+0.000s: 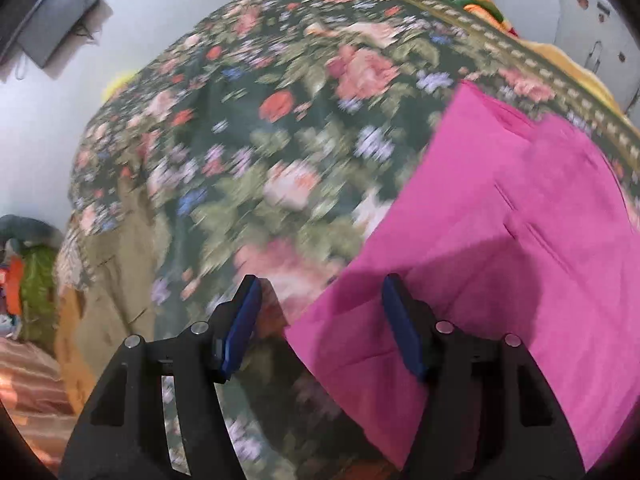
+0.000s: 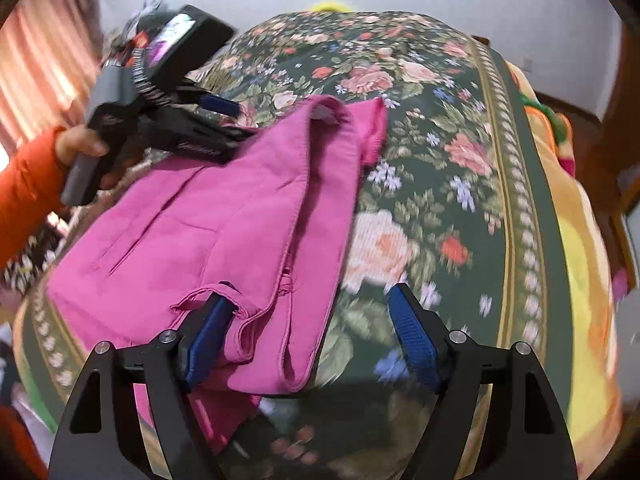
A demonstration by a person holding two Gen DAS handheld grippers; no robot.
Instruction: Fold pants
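Pink pants (image 2: 224,216) lie partly folded on a floral bedspread; in the left wrist view they (image 1: 520,216) fill the right side. My left gripper (image 1: 320,296) is open and empty, its right finger over the pants' near edge; it also shows in the right wrist view (image 2: 224,116) over the pants' far side. My right gripper (image 2: 312,308) is open, with the pants' near edge lying between its fingers and its left fingertip (image 2: 212,320) tucked under a fabric fold.
The dark green floral bedspread (image 2: 440,160) covers the bed. An orange-yellow blanket (image 2: 580,264) lies along the right edge. A dark monitor (image 1: 44,20) hangs on the white wall. Striped pink curtains (image 2: 44,56) are at the left.
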